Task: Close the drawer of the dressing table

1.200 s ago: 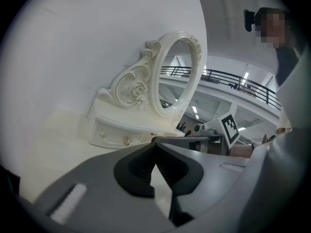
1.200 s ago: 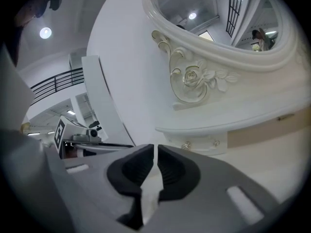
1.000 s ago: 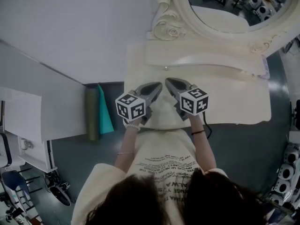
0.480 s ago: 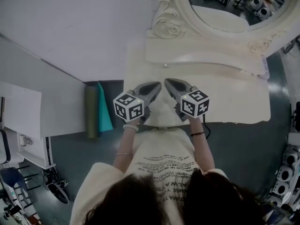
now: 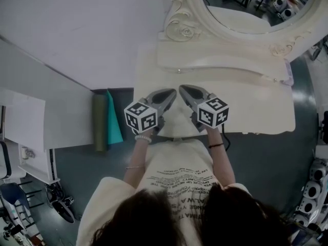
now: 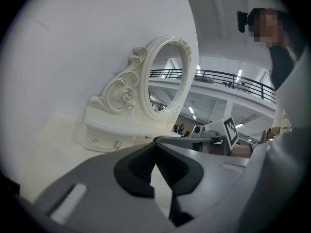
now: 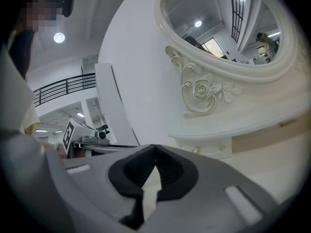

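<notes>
— Where's the drawer that's meant to be shut?

— The only one I can pick out is the little drawer [image 6: 103, 141] with two knobs. It sits in the base under the mirror [image 5: 246, 6], at the back of the counter [image 5: 266, 109]. It looks flush with its frame, not pulled out. If there's another drawer under the front edge, the person [image 5: 177, 181] and the two tools hide it. I can't tell from here.

— So which step is this?

— I'd say the push is either over or not yet begun, because nothing is being pressed right now. Both tools hang over the near middle of the counter, pointed toward the mirror and well short of that little drawer.

— And the next move?

— If a drawer does stand out somewhere, bring closed tips flat against its front. Then push straight in until it sits flush. If not, there's nothing left but to draw back.

— What about the jaws?

— The left gripper [image 5: 173, 93] is clenched, pads meeting at the tips, with nothing between them. The right gripper [image 5: 182, 89] is the same, clamped tight on nothing. The two tips sit just beside each other. I can't make out whether they rest on the counter.

— Anything else nearby?

— A green roll [image 5: 100, 124] and a teal roll [image 5: 114, 122] stand on the floor [image 5: 266, 158], left of the counter.
</notes>
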A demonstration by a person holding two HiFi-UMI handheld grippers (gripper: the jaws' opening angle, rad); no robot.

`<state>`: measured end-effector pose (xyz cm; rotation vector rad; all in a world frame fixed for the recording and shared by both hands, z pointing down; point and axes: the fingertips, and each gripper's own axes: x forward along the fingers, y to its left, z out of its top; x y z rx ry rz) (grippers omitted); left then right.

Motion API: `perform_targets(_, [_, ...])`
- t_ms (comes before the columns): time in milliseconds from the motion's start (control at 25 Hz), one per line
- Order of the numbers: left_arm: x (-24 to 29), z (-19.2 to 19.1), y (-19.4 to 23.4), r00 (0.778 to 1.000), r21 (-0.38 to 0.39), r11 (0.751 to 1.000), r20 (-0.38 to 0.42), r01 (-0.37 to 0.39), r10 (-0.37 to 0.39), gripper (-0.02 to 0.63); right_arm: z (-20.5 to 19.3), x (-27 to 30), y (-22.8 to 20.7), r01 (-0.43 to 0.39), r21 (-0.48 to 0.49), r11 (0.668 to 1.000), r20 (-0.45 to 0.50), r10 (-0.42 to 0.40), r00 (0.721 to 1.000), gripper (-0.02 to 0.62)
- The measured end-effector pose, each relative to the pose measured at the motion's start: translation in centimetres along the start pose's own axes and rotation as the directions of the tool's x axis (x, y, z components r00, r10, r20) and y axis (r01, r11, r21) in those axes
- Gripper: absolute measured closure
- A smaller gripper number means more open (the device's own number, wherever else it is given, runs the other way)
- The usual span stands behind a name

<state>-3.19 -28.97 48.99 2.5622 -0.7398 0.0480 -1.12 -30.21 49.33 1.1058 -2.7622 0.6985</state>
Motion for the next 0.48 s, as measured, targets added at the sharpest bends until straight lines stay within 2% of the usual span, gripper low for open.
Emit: perform_targets(480, [0.48,-0.09,-0.73,1.000,0.021,1.000,0.024,-0.004,0.004,0.607,0.37,-0.65,0.01,-0.022,-0.032,0.999,0.017,0.022,1.000,0.592])
